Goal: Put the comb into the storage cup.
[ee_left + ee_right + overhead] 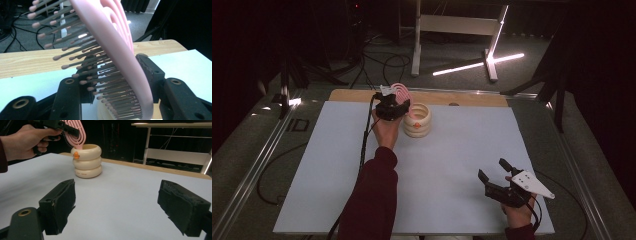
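A pink hairbrush [401, 90] stands tilted with its lower end inside a cream ringed cup [417, 120] that bears a small orange mark, at the far middle of the white table top [312, 170]. My left gripper [398, 97] is at the brush head just left of the cup. In the left gripper view one pad lies against the brush's pink back [110, 37] and the bristles reach the other pad, with the cup's rim [105, 112] below. My right gripper [493, 169] hovers open near the front right, nothing between its jaws [127, 202]; it faces the cup [87, 161] and brush [76, 131].
A wooden strip [462, 98] runs along the table's far edge. Beyond it stand a metal frame [452, 25] and light bars on the floor. Cables lie on the floor at the far left [377, 60]. A metal rail [257, 165] runs along the table's left side.
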Demonstrator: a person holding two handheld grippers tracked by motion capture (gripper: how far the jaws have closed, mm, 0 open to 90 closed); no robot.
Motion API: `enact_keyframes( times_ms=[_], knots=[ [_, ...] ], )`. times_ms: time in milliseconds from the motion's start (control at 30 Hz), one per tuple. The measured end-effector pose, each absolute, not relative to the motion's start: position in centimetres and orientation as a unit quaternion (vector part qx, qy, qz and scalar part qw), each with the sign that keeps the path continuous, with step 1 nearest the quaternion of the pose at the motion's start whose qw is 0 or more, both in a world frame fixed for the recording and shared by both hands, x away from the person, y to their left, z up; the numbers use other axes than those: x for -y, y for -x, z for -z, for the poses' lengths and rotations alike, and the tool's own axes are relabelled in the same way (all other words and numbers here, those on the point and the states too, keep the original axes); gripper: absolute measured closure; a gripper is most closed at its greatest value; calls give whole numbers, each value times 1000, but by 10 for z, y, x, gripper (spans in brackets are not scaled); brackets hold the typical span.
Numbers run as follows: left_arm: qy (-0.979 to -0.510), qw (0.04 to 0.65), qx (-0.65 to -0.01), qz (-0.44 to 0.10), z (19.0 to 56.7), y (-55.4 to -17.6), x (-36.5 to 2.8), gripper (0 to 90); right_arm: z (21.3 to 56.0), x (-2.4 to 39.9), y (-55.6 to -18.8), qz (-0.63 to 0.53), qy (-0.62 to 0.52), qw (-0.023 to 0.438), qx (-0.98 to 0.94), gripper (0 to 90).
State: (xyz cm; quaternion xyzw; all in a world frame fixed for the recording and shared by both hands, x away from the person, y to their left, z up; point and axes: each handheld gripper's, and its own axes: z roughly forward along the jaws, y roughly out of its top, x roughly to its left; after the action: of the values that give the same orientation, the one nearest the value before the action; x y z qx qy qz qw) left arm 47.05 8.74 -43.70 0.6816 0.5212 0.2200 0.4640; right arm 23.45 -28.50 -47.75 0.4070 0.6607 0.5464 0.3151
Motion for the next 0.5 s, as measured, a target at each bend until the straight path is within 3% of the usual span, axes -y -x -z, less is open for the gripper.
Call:
enact_keyframes(
  times_ms=[500],
  knots=[
    [-684, 455, -524, -227, 437, -468, -90, 367, 478, 285, -234, -546, -407, 314, -661, 149]
  ],
)
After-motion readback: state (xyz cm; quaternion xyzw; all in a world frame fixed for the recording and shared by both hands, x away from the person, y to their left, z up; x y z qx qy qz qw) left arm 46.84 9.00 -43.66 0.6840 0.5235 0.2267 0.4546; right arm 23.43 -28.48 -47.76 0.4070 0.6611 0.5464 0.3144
